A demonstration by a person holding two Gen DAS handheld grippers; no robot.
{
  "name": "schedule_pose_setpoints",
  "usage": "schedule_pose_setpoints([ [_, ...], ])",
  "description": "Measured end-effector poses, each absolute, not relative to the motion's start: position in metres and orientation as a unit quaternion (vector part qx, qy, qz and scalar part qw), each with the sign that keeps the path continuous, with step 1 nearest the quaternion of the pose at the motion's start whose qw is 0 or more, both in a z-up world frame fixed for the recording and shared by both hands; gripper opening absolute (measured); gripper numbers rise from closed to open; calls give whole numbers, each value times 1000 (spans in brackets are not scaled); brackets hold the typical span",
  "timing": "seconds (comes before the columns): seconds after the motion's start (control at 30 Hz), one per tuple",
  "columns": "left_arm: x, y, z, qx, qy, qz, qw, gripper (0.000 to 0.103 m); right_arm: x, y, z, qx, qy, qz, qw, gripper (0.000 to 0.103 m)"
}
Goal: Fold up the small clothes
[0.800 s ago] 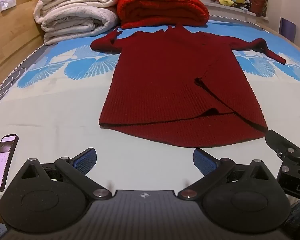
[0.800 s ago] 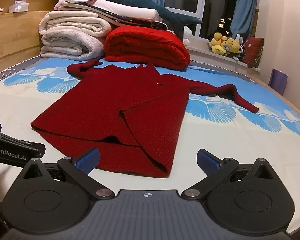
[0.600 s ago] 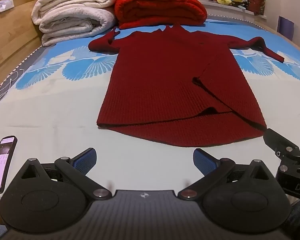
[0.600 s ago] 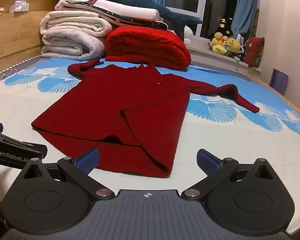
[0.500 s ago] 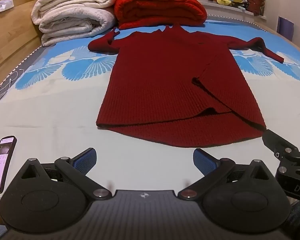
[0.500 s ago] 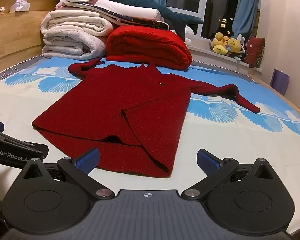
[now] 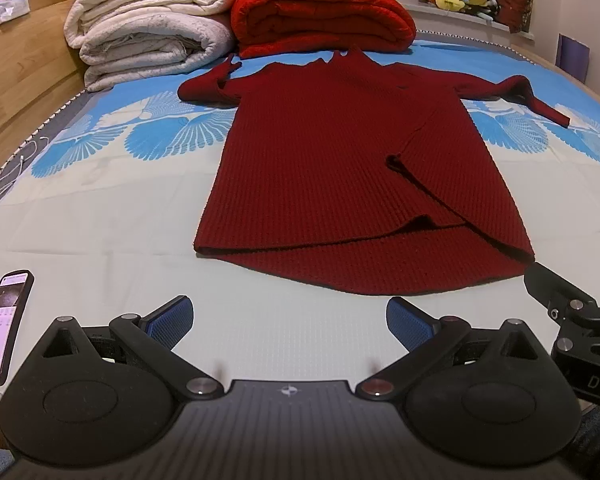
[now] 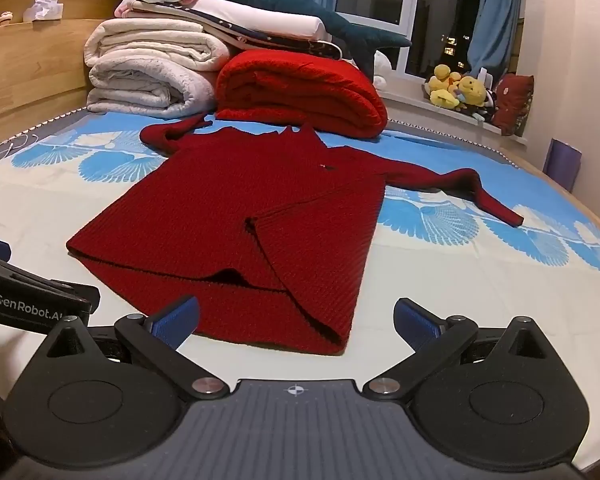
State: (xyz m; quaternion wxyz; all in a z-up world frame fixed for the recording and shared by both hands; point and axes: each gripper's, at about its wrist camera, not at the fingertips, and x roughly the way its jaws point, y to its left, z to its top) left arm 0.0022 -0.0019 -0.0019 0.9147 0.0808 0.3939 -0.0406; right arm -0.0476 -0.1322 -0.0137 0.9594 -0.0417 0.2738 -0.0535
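Observation:
A dark red knit sweater (image 7: 340,168) lies flat on the bed, hem toward me, collar at the far end. Its right side is folded over the body and its right sleeve (image 7: 520,92) stretches out to the right; the left sleeve is bunched near the shoulder. It also shows in the right wrist view (image 8: 260,216). My left gripper (image 7: 288,320) is open and empty, just short of the hem. My right gripper (image 8: 296,316) is open and empty at the hem's right corner; part of it shows in the left wrist view (image 7: 572,312).
A folded red blanket (image 7: 324,16) and a stack of white quilts (image 7: 148,44) sit at the bed's far end. A phone (image 7: 4,340) lies at the left near edge. A wooden headboard (image 7: 20,60) runs along the left. Plush toys (image 8: 456,88) sit on the windowsill.
Both grippers have edged slightly forward toward the sweater's hem. The jaws stay open. The sweater has not moved.

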Motion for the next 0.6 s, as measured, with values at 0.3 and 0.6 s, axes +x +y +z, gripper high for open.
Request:
schedule_pose_setpoints([
  [0.3,2,-1,-3,81,397,-41,913,103,-48,-130,-14,-42,275,-52,959,102],
  [0.6,4,-1,-3,81,398,-41,913,103,-47,-129,-13,-43,276,-52,959,102],
])
